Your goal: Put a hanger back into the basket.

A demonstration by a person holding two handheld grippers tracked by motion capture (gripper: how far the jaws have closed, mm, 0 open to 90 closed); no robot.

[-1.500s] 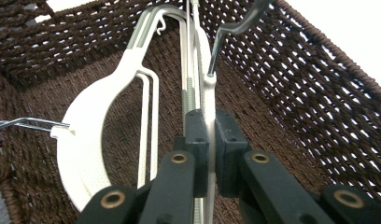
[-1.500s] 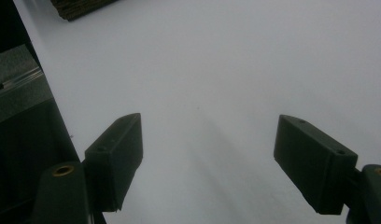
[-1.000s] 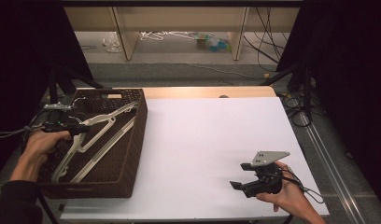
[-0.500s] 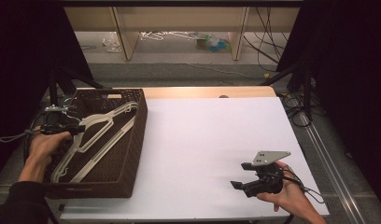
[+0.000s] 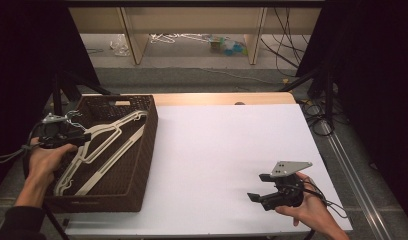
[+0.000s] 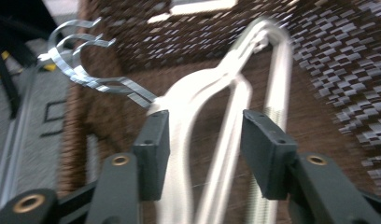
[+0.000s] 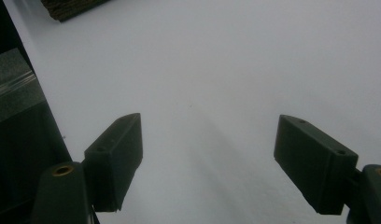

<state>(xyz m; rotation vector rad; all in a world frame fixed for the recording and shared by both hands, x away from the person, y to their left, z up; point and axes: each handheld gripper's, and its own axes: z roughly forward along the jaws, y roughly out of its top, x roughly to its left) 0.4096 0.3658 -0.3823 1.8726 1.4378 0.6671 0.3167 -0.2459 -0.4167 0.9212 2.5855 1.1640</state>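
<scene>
White hangers (image 6: 226, 93) with silver hooks lie between the left claw's (image 6: 205, 135) parted jaws; right claw (image 7: 209, 158) gapes, empty.

basket (image 5: 142, 165): brown woven | hangers (image 5: 99, 145): white | table (image 5: 227, 145): white

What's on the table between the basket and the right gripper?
Nothing. In the high view the white tabletop is bare from the basket to the right gripper; the right gripper view shows plain white surface ahead of its open jaws.
</scene>
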